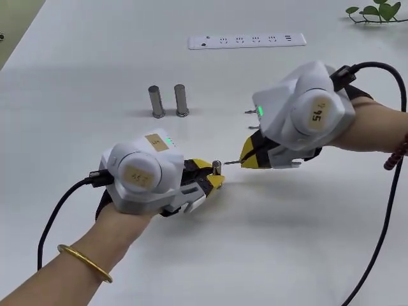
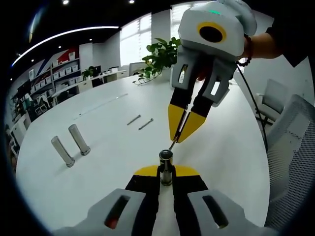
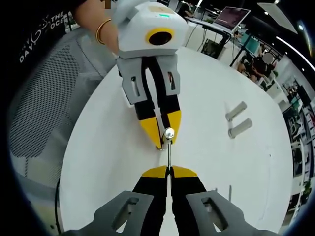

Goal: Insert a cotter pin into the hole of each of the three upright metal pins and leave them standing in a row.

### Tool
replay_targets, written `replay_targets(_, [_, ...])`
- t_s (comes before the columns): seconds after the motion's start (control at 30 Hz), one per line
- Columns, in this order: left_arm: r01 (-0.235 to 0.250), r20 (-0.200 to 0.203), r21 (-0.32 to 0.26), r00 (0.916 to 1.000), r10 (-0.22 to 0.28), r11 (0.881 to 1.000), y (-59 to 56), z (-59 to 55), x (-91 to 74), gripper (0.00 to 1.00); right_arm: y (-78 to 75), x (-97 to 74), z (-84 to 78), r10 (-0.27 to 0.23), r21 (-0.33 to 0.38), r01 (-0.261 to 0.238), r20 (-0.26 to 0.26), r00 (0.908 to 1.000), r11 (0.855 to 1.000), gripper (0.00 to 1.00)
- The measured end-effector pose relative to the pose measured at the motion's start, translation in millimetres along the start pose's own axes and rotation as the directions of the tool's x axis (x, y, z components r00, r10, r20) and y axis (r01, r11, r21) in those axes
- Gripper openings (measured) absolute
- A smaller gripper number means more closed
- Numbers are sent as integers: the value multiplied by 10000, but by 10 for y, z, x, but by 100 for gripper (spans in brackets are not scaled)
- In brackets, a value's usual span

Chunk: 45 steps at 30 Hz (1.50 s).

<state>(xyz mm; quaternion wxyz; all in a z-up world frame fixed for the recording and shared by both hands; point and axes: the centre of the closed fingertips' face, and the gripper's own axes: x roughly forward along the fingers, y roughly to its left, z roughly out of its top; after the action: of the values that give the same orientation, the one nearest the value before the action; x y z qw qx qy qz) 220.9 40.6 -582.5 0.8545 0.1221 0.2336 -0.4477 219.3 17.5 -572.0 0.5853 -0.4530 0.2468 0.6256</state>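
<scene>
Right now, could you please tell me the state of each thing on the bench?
Left hand-held gripper: shut on grey cylindrical metal pin, upright.
Right hand-held gripper: shut on thin metal cotter pin, tip at that pin's top.
Two other grey metal pins: standing, untouched.
Two spare cotter pins: lying flat.

We have bare tabletop (image 1: 268, 255) nearest us, with a cable (image 1: 382, 236) trailing across its right side. Farther off, two upright pins (image 1: 156, 102) stand close together, two loose cotter pins (image 2: 134, 119) lie near them, and a power strip (image 1: 247, 41) lies well beyond.
</scene>
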Motion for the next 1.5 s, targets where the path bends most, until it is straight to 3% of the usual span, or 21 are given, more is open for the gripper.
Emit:
replay_targets(0.93, [-84, -14, -32, 10000, 84, 10000, -3, -10, -5, 6, 14, 19, 106, 101, -20, -101, 20, 9999, 9999, 0])
replay_targets(1.5, [-176, -51, -133, 9998, 175, 9998, -6, -20, 3, 6, 6, 34, 110, 151, 578, -152, 8, 9999, 9982, 0])
